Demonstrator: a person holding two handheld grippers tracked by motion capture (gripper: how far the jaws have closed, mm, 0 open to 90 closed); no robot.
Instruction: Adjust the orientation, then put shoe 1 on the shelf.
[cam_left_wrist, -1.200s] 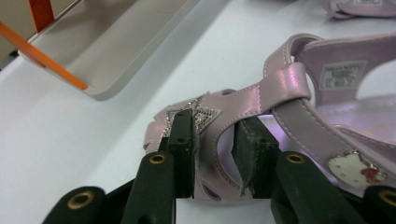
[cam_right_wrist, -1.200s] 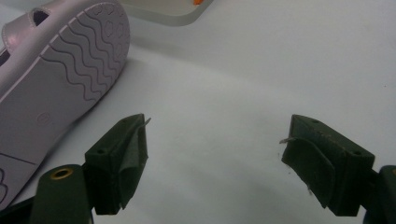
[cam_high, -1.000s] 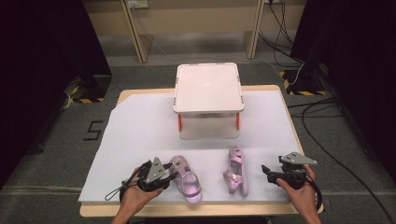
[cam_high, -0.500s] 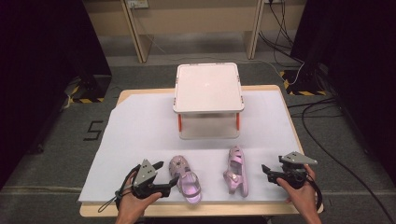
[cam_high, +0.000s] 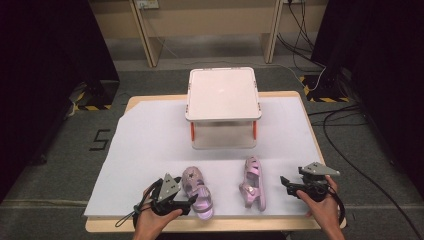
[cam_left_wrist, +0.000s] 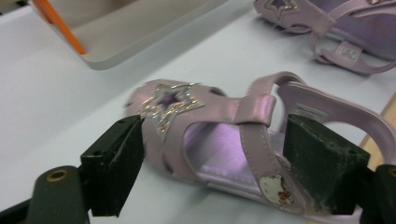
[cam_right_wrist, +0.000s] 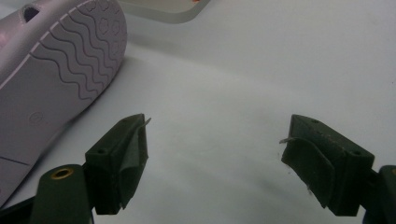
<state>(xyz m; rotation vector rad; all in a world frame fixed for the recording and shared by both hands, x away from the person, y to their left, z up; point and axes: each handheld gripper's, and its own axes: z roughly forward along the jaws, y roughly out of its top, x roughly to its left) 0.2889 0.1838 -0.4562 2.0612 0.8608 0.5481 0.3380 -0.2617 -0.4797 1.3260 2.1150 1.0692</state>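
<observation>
Two small pink sandals lie near the table's front edge. The left sandal (cam_high: 197, 192) sits upright, with a glitter star on its toe (cam_left_wrist: 210, 121). My left gripper (cam_high: 187, 200) is just left of it; its jaws have just been opening, then eased in a little. They stand open (cam_left_wrist: 215, 172) with the sandal's middle between them and the pads apart from it. The right sandal (cam_high: 252, 189) lies on its side, its ribbed sole (cam_right_wrist: 56, 70) facing my right gripper (cam_high: 285, 184). That gripper is open (cam_right_wrist: 215, 163) over bare white table.
A white lidded box (cam_high: 222, 95) with orange clasps stands mid-table behind the sandals, and its near edge (cam_left_wrist: 140, 28) lies beyond the left sandal. A white sheet (cam_high: 145, 145) covers the table. Cables trail on the floor at the right.
The left gripper has let go of the left sandal and opened, drawing back slightly toward the front left. The right gripper and both sandals stay where they were.
</observation>
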